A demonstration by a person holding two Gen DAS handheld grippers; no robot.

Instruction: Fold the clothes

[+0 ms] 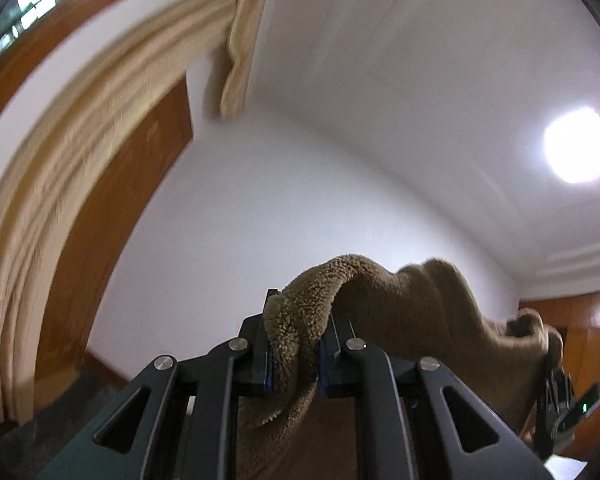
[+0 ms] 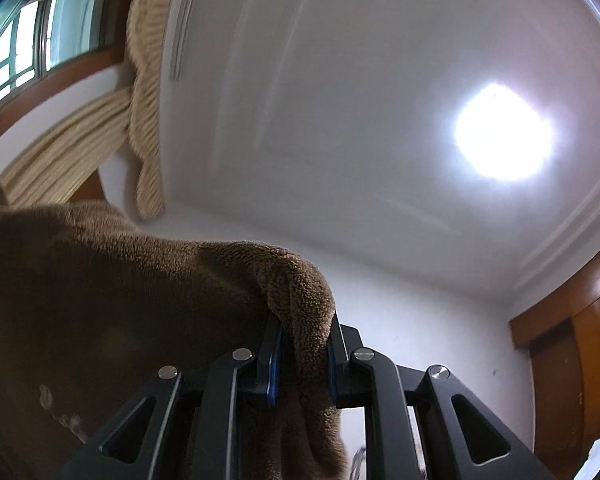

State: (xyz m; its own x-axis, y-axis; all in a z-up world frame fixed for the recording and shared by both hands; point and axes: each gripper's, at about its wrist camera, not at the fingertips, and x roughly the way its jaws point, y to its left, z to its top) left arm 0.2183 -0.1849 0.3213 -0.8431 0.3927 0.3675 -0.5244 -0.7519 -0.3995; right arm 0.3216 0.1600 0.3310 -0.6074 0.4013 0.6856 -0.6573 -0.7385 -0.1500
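A brown fleece garment [image 1: 420,312] hung aloft, plush and curly-piled, stretched between two pinched spots; one bunched fold stood at six o'clock in the left wrist view, the cloth sagging toward four o'clock, its broad body filling nine o'clock in the right wrist view

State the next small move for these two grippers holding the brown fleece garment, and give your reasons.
Probably draw the hands apart to pull the cloth taut. The left gripper and right gripper each clamp a bunched edge of the brown fleece garment, which sags between them, held up toward the ceiling.
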